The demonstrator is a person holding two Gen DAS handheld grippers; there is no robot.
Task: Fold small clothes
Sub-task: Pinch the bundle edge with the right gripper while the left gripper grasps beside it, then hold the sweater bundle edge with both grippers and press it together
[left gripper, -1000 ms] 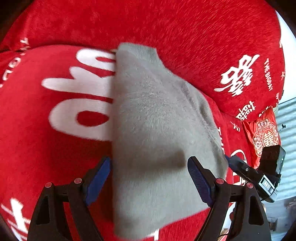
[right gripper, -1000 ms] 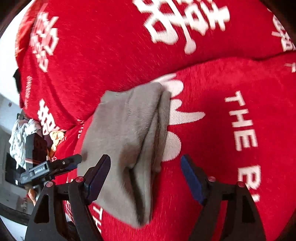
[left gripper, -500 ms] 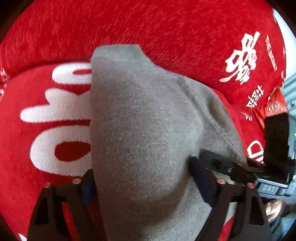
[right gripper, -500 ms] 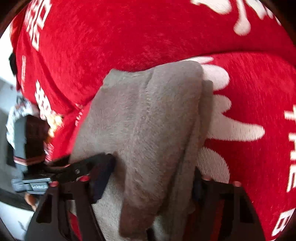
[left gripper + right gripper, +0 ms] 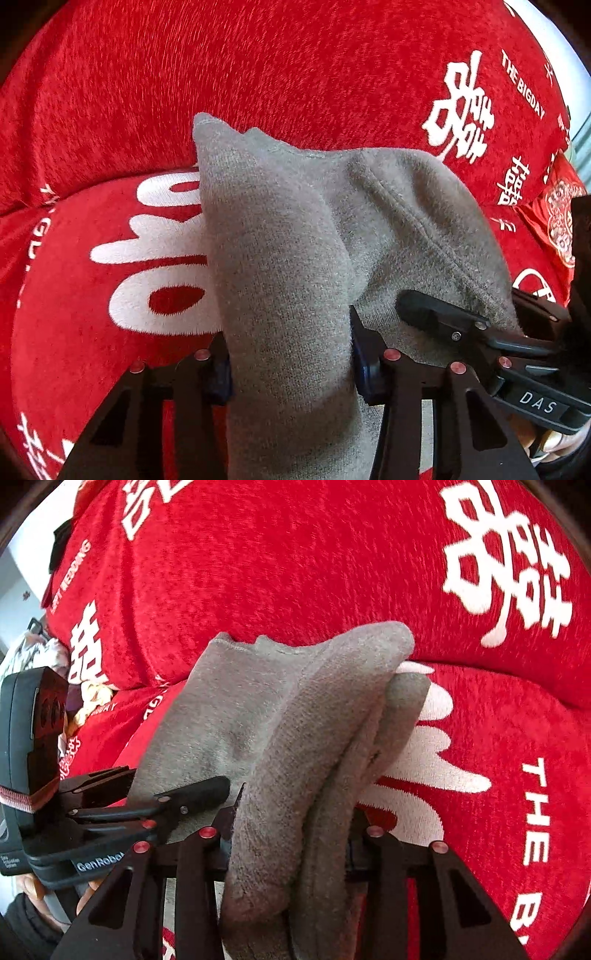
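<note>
A small grey knitted garment (image 5: pixel 295 240) lies folded lengthwise on a red sofa, its far end against the backrest. My left gripper (image 5: pixel 290 365) is shut on the garment's near edge, which bunches between the blue pads. My right gripper (image 5: pixel 291 834) is shut on the same near edge (image 5: pixel 288 738), on its thick folded layers. Each gripper shows in the other's view: the right one (image 5: pixel 461 332) at the left wrist view's right, the left one (image 5: pixel 147 805) at the right wrist view's left. The near hem is hidden under the fingers.
The red sofa seat (image 5: pixel 74 295) and backrest (image 5: pixel 258 74) carry white lettering. A red patterned cushion (image 5: pixel 561 221) lies at the far right of the left wrist view. A pile of pale laundry (image 5: pixel 33 653) sits beyond the sofa's end.
Both grippers moved forward onto the garment's near edge and closed on it. The grey cloth has bunched up and lifted between the pads.
</note>
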